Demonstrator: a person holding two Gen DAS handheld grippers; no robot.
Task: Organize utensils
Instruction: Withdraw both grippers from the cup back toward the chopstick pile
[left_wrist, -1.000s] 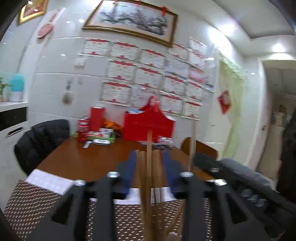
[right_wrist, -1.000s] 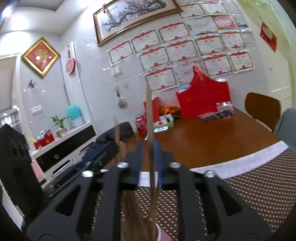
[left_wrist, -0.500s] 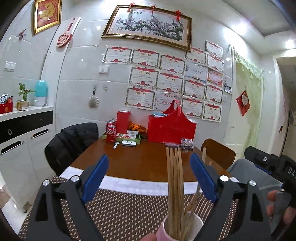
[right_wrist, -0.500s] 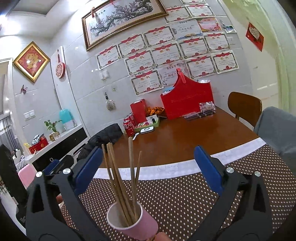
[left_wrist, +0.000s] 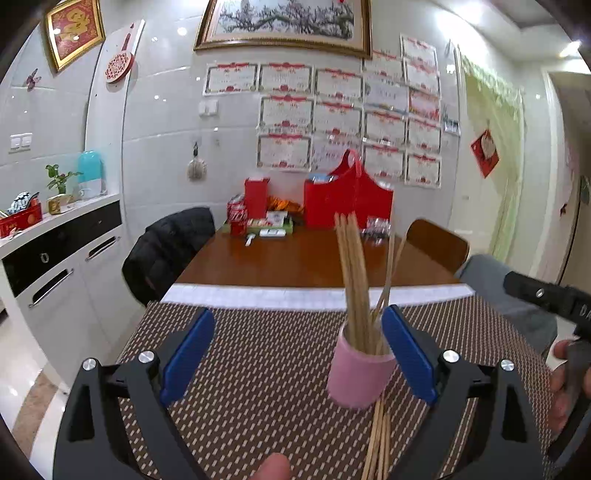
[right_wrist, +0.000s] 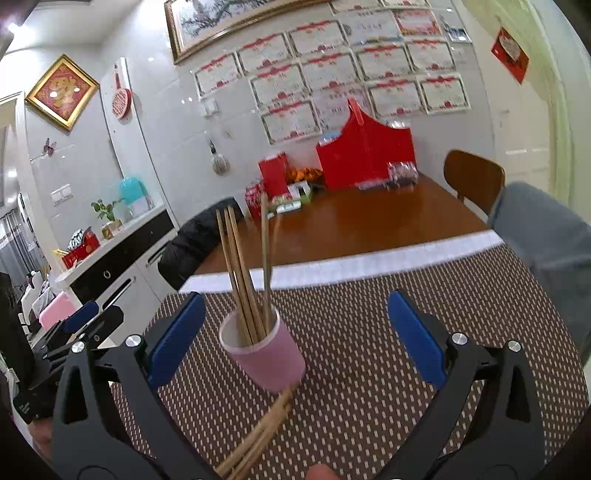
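Standing in the pink cup is a handful of wooden chopsticks, leaning at loose angles against its rim, while a second bundle of loose chopsticks lies flat on the dotted placemat just in front of the cup, near the mat's front edge. The cup sits toward the middle of the mat, which covers the near end of the brown table.

The sticks look light, thin and stiff, and smooth enough to roll or slide against each other; I judge that a pinch across several at once would let some slip out, so taking one or a pair near mid-length, where they balance, seems safest. Lying flat on the woven mat, they offer little clearance beneath, so a fingertip would probably need to catch an end that overhangs or rides on its neighbours. The cup itself seems light and top-heavy with tall sticks in it, and a sideways knock could tip it.

The left gripper has its blue pads spread wide with nothing between them except the view of the cup beyond, beside its right pad. The right gripper is likewise spread wide and empty, framing the cup from the other side.
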